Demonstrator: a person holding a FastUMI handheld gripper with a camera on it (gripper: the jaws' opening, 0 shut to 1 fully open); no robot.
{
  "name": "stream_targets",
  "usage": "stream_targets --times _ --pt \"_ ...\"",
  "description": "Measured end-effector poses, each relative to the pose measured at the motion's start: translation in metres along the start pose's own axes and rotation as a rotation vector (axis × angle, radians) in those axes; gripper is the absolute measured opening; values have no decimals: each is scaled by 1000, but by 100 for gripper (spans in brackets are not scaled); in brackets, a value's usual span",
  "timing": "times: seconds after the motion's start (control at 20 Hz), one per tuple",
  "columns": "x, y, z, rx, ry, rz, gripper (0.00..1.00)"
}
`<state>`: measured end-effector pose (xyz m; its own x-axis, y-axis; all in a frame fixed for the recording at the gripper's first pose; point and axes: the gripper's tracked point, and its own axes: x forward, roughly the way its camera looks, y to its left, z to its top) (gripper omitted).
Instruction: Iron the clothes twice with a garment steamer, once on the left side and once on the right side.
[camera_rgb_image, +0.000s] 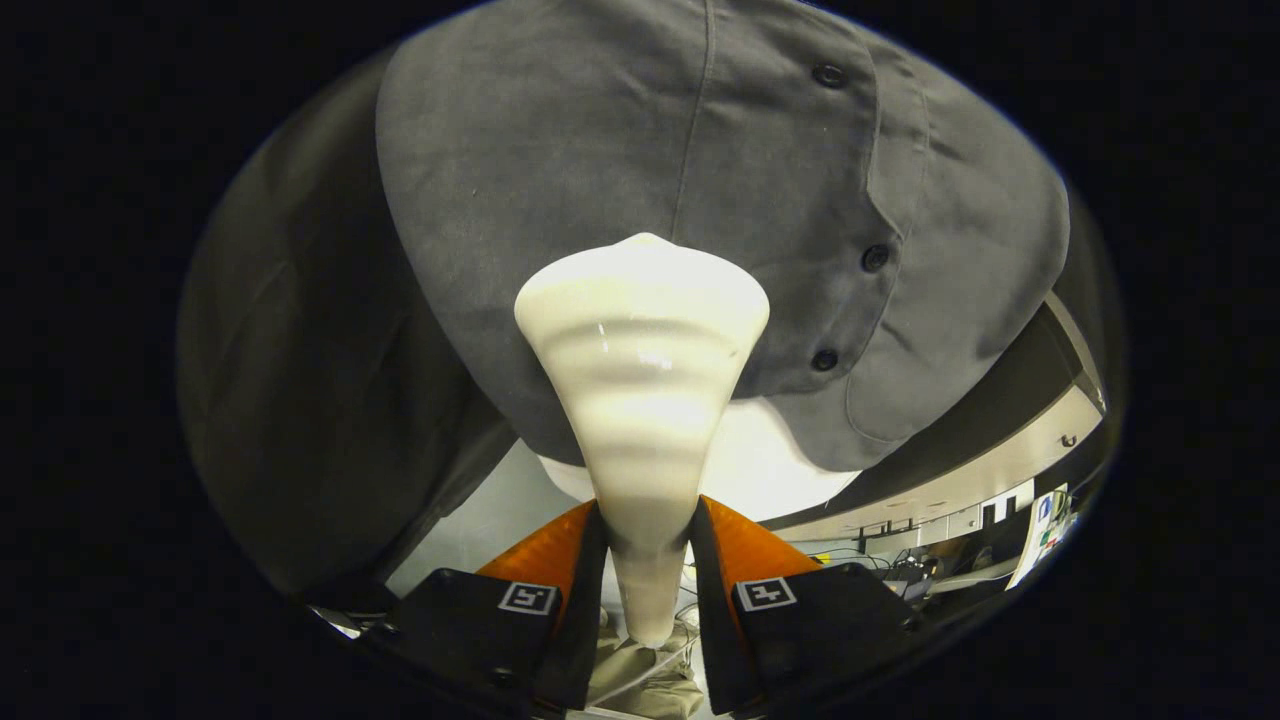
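While my tool (645, 575) grips the narrow neck of the cream garment steamer (642, 400) between both fingers at lower centre, its flared head rests against the grey buttoned shirt (640, 150) hanging across the upper frame.

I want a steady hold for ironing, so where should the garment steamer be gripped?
Grip the garment steamer on its narrow neck, from below, one finger each side, as the gripper holds it now. The neck fits between the fingers; the wide head must face the grey shirt.

Steamer (640, 400) head hiding part of shirt (720, 180), shirt top cut off, steamer's face unseen
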<state>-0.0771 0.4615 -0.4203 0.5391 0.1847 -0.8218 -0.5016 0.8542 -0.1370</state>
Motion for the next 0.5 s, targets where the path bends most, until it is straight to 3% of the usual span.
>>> stream_targets --times 0.5 --pt "-7 -1 -27 24 21 26 51"
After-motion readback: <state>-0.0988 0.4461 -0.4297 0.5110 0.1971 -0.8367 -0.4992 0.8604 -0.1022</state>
